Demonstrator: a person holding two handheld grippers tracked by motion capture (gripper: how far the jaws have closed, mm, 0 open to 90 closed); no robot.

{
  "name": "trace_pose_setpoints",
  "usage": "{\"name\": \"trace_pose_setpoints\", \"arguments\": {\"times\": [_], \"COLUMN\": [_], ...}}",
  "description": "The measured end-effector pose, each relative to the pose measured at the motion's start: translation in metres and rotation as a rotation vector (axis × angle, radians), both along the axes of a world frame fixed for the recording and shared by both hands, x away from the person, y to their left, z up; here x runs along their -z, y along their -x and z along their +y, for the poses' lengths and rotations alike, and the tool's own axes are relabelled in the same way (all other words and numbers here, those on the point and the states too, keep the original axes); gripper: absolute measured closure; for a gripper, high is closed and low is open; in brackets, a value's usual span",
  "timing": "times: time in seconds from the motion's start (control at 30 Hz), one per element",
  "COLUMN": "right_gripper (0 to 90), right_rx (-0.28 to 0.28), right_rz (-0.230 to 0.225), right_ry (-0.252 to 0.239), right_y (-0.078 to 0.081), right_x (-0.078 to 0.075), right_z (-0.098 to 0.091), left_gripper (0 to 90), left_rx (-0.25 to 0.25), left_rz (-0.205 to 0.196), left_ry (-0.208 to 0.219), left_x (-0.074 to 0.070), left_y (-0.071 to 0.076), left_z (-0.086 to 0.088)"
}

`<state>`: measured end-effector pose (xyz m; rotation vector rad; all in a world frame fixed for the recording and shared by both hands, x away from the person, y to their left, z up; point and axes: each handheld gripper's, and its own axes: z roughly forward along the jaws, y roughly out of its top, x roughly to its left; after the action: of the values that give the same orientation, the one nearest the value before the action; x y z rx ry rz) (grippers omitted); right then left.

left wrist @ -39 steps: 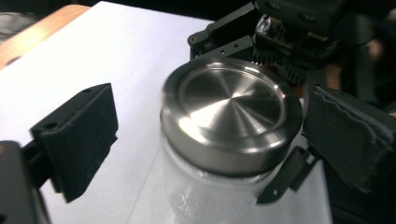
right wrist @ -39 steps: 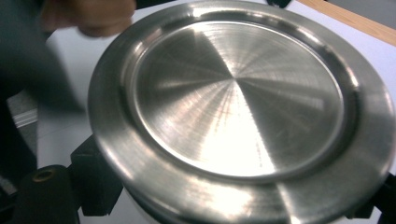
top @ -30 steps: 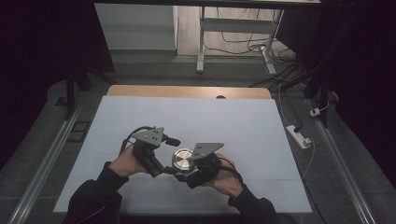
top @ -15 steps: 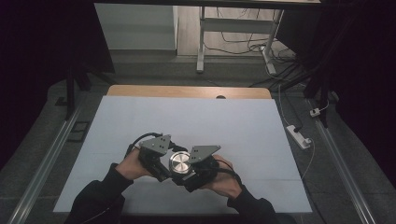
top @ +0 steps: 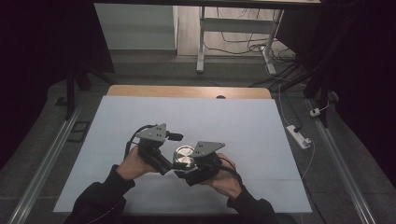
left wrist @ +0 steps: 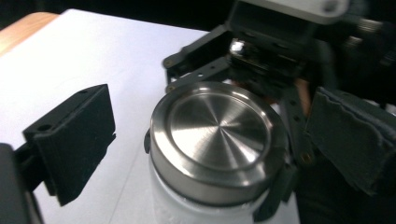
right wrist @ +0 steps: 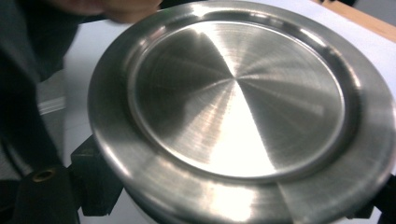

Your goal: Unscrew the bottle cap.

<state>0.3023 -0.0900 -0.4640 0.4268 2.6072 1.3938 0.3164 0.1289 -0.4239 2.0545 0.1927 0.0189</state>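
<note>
Since the picture from a second ago: little change in the high view; both hands low in the middle of the frame, as before; left gripper point(top: 164, 164) a bit nearer the shiny lid point(top: 184, 155) than a second ago; its jaws just opened wide again after a quick squeeze, with the lid between them but no pad pressing on it; right gripper point(top: 186, 173) in the same spot, clamped on the white jar point(left wrist: 187, 207) under the lid.

From the high view: the whole white table point(top: 243, 135), a wooden edge point(top: 187, 91) at the top of it, dark sleeves at the bottom, a grey plate on top of each gripper; lid just a small bright disc between the two tools.

From the left gripper view: lid big in the middle, round and silver, sitting on the white jar; one black pad point(left wrist: 77, 140) at the lower left, well clear of the lid; the other pad at the right edge, close beside the rim, no touch seen; right gripper behind the jar at the top, its black arms hugging the jar below the rim.

From the right gripper view: lid very close, brushed metal with a sunken middle; black jaw parts at the lower left, tight under the rim.
</note>
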Motion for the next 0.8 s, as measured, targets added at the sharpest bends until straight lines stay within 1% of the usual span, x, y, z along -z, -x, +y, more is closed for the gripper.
{"name": "trace_pose_setpoints", "arguments": {"times": [0.03, 0.07, 0.1, 0.13, 0.17, 0.2, 0.27, 0.3, 0.33, 0.37, 0.4, 0.47, 0.53, 0.57, 0.63, 0.67, 0.7, 0.73, 0.77, 0.8], "right_gripper": [14.5, 14.5, 14.6, 14.5, 14.6, 14.5, 14.5, 14.5, 14.6, 14.6, 14.6, 14.6, 14.6, 14.6, 14.6, 14.6, 14.5, 14.6, 14.6, 14.6], "right_rx": [-0.022, -0.022, -0.062, -0.084, -0.103, -0.124, -0.155, -0.166, -0.178, -0.173, -0.169, -0.149, -0.111, -0.083, -0.021, 0.009, 0.043, 0.069, 0.085, 0.085], "right_rz": [0.001, 0.001, 0.006, 0.003, 0.006, 0.006, 0.0, 0.0, 0.0, 0.003, 0.0, -0.002, -0.004, -0.002, 0.01, 0.009, 0.007, 0.003, 0.007, 0.007], "right_ry": [0.0, 0.0, 0.001, 0.005, 0.005, 0.008, 0.016, 0.022, 0.026, 0.031, 0.036, 0.03, 0.031, 0.031, 0.019, 0.017, 0.016, 0.018, 0.014, 0.014], "right_y": [0.001, 0.001, 0.003, 0.004, 0.005, 0.006, 0.008, 0.009, 0.009, 0.01, 0.009, 0.007, 0.005, 0.004, 0.001, -0.001, -0.003, -0.005, -0.006, -0.006], "right_x": [0.0, 0.0, 0.0, -0.001, -0.001, -0.001, 0.0, 0.001, 0.002, 0.002, 0.002, 0.003, 0.002, 0.002, 0.002, 0.002, 0.003, 0.004, 0.005, 0.005], "right_z": [0.0, 0.0, 0.002, 0.003, 0.004, 0.005, 0.006, 0.007, 0.007, 0.007, 0.007, 0.007, 0.005, 0.005, 0.002, 0.001, 0.0, -0.001, -0.003, -0.003], "left_gripper": [3.7, 4.2, 5.4, 6.1, 6.2, 5.5, 8.4, 9.7, 11.7, 15.1, 20.0, 20.3, 20.5, 20.5, 20.5, 20.5, 20.4, 20.4, 20.1, 18.7], "left_rx": [0.023, 0.023, 0.065, 0.083, 0.083, 0.117, 0.155, 0.155, 0.176, 0.176, 0.171, 0.13, 0.071, 0.071, -0.015, -0.112, -0.112, -0.193, -0.206, -0.206], "left_rz": [-0.009, -0.009, -0.015, -0.019, -0.019, -0.007, -0.016, -0.016, -0.02, -0.02, -0.036, -0.036, -0.042, -0.042, -0.035, -0.034, -0.034, -0.029, -0.025, -0.025], "left_ry": [-0.019, -0.019, -0.049, -0.062, -0.062, -0.075, -0.083, -0.083, -0.086, -0.086, -0.078, -0.082, -0.082, -0.082, -0.07, -0.071, -0.071, -0.072, -0.072, -0.072], "left_x": [0.001, 0.001, 0.004, 0.006, 0.006, 0.009, 0.011, 0.011, 0.012, 0.012, 0.012, 0.011, 0.011, 0.011, 0.011, 0.012, 0.012, 0.013, 0.013, 0.013], "left_y": [0.0, 0.0, 0.0, 0.0, 0.0, 0.0, 0.001, 0.001, 0.003, 0.003, 0.005, 0.005, 0.005, 0.005, 0.005, 0.007, 0.007, 0.008, 0.008, 0.008], "left_z": [0.001, 0.001, 0.002, 0.001, 0.001, -0.002, -0.005, -0.005, -0.007, -0.007, -0.007, -0.009, -0.012, -0.012, -0.016, -0.023, -0.023, -0.03, -0.032, -0.032]}}
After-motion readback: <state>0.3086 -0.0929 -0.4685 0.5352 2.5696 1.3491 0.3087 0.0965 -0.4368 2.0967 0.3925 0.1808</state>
